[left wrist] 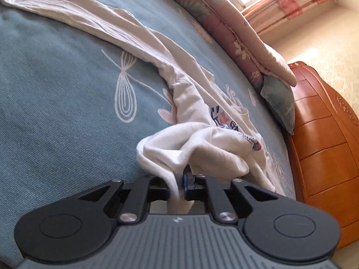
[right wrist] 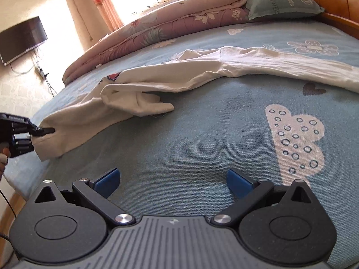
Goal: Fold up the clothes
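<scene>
Landmark: bed (right wrist: pixel 202 148), blue-grey cover with white prints.

Shirt (right wrist: pixel 157 76): white, long-sleeved, lies crumpled across the bed in a long band. One sleeve runs toward the headboard (left wrist: pixel 325 139) side; the body bunches toward the bed's near corner. A coloured print shows on a fold (left wrist: pixel 224 118).

Left gripper (left wrist: pixel 182 181): fingers pressed together, pinching a bunched white edge of the shirt. Cloth hangs through the jaws and piles just ahead of them. In the right wrist view this gripper (right wrist: pixel 42 132) sits at the bed's side edge, clamped on the shirt's end, with a hand (right wrist: pixel 3 159) partly visible behind it.

Right gripper (right wrist: pixel 172 179): fingers spread wide, blue pads (right wrist: pixel 107 179) apart, nothing between them. It hovers over bare cover, well apart from the shirt.

Open room: a broad stretch of bare cover lies between the right gripper and the shirt. A rolled quilt (right wrist: pixel 157 29) and a pillow (right wrist: pixel 280 2) occupy the bed's far edge, clear of the shirt.
</scene>
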A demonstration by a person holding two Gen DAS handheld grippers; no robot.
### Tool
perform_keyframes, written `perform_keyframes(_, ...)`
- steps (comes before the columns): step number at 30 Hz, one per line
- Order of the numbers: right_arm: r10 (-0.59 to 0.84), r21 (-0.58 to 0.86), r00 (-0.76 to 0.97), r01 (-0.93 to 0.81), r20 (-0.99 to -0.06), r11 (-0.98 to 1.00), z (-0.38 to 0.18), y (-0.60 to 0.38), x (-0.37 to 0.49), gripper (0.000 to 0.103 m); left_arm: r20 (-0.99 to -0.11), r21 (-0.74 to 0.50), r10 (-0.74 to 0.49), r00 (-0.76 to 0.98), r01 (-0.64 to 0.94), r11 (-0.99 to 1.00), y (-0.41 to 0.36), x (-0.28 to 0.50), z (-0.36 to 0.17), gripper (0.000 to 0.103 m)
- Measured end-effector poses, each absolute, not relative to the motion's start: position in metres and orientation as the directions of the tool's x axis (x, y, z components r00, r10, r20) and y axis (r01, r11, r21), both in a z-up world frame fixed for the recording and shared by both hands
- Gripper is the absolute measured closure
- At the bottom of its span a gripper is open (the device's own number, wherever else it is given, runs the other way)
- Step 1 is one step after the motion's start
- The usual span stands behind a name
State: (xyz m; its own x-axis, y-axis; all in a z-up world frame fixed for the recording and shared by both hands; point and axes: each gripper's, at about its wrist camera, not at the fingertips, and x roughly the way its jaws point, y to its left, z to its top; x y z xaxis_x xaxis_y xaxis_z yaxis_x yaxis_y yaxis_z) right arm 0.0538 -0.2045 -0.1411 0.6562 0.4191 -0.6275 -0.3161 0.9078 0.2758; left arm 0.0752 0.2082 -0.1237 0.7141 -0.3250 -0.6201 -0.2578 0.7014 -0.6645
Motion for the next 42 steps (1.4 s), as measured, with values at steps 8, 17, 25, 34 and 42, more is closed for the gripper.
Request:
perform_keyframes(8,0.369,0.016,0.700,-0.456,-0.612,0.890,-0.124,-0.160,0.067,0.000,-0.649,-0.648,-0.330,0.685,-0.271,0.712,0.208,0.087,-0.138,0.080)
perform_keyframes(17,0.363,-0.366,0.740,-0.620,-0.566,0.694,-0.131,-0.085,0.111,0.027,-0.622,-0.685,-0.367,0.692,-0.255,0.682,0.215,0.095,-0.148,0.080)
perform_keyframes(25,0.369,-0.338,0.701,-0.651,-0.610,0.679,-0.134,-0.071,0.146,0.084,-0.616,-0.689,-0.382,0.689,-0.236,0.685,0.217,0.098,-0.148,0.080)
perform_keyframes(34,0.598,0.172,0.502,-0.659,-0.625,0.732,-0.087,-0.128,0.151,0.090,-0.587,-0.653,-0.436,0.682,-0.082,0.753,0.210,0.089,-0.099,0.094)
perform_keyframes(42,0.758,0.488,0.369,-0.597,-0.538,0.637,-0.043,-0.183,0.126,0.090,-0.538,-0.652,-0.504,0.675,0.046,0.757,0.207,0.055,-0.045,0.095)
